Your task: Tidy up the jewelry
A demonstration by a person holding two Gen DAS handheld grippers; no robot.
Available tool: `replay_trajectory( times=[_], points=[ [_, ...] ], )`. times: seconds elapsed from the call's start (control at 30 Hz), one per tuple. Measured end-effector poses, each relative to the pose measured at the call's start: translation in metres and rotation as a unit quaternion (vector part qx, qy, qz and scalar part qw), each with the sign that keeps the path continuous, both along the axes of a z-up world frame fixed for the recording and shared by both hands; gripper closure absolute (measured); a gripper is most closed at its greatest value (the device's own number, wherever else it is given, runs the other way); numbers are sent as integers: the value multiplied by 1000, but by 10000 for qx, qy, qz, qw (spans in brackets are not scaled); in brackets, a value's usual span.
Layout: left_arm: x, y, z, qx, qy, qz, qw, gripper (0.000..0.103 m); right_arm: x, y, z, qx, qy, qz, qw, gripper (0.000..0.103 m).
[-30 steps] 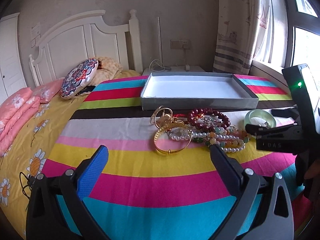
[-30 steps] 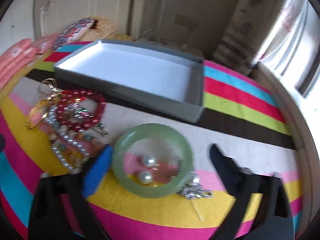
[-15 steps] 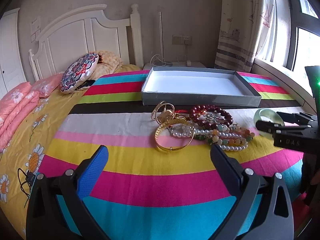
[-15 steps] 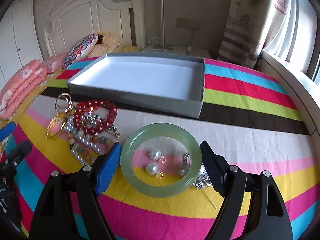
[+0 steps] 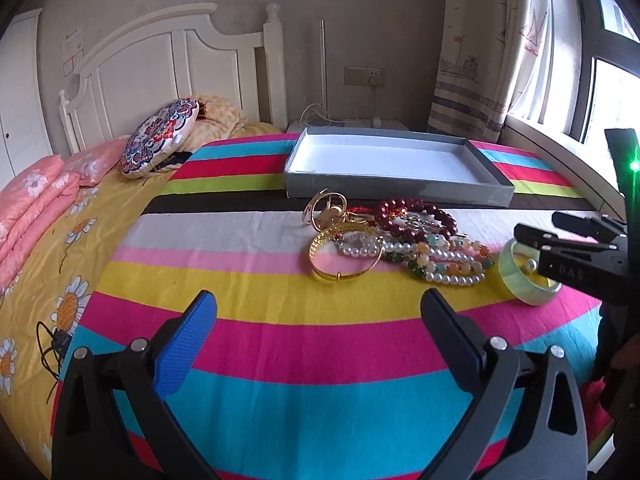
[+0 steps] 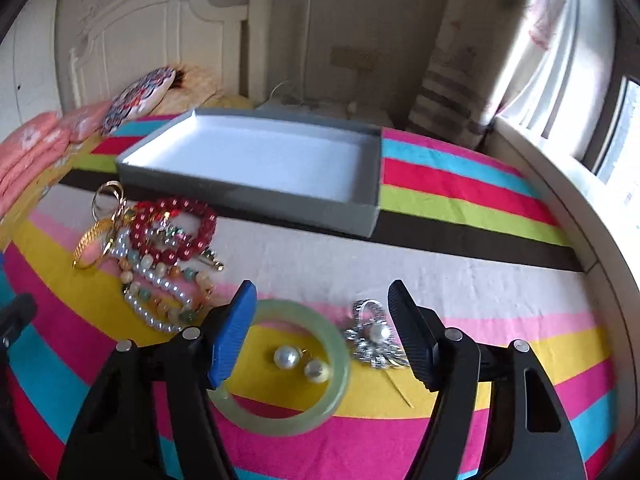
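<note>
Moved since earlier: we see our right gripper (image 6: 320, 330) lower and farther in over the jade bangle (image 6: 280, 368), whose near edge now looks tipped up in the left wrist view, where half a second ago it lay flat between the fingers.
Right gripper state: jaws parted fairly wide, the blue ribbed left pad (image 6: 234, 334) over the bangle's left rim; we cannot tell if it touches. The black right finger stands apart, beyond the brooch.
Left gripper state: our left gripper (image 5: 320, 334) hovers low over the striped cloth (image 5: 248, 308), jaws wide and holding nothing, well short of the jewelry.
Jade bangle: smooth, pale green, translucent ring on the yellow and pink stripes, 2 round pearl earrings (image 6: 300, 362) inside it.
Brooch: silver, lacy brooch (image 6: 372, 340) with 1 pearl at its centre, just right of the bangle, a thin gold pin beside it.
Jewelry heap: gold ribbed bangle (image 5: 345, 254), thin gold hoops, glossy dark red bead bracelet (image 5: 416, 218), strands of small pearls and mixed green and amber beads (image 5: 440, 260), tangled together left of the jade bangle.
Box: shallow grey cardboard tray (image 5: 396, 192) with a white floor, behind the heap.
Bed: white panelled headboard (image 5: 176, 68), round patterned cushion (image 5: 160, 136).
</note>
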State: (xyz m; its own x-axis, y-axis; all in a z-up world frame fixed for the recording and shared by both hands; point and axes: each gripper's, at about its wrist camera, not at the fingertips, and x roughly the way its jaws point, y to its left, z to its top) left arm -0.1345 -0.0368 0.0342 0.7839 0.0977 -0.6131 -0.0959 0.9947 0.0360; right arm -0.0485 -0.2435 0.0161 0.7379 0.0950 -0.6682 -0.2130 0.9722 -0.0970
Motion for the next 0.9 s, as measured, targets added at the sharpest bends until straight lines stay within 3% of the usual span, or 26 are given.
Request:
replay_trajectory(
  times=[0.07,0.17,0.33,0.47,0.53,0.77,0.9],
  points=[
    [-6,-1,4,76,-83,16,9999,2,-15,0,7,25,-158,45,9999,24],
    [-16,-2,15,124,-218,156,9996,2,-47,-3,20,109,-518,33,9986,17],
    [-42,-10,39,159,-675,195,9974,2,-94,-7,43,115,-1051,-70,9944,17],
    [-68,-20,51,442,-1032,350,9931,2,-119,-17,60,184,-1320,-183,9909,17],
    [-74,-25,54,512,-1077,279,9925,2,-129,-22,67,208,-1398,-185,9898,17],
    [-87,-29,56,179,-1066,76,9941,2,-152,-25,77,177,-1547,-95,9878,17],
    [-90,-33,54,238,-1066,-27,9940,2,-157,-28,78,186,-1591,-125,9870,17]
  ],
)
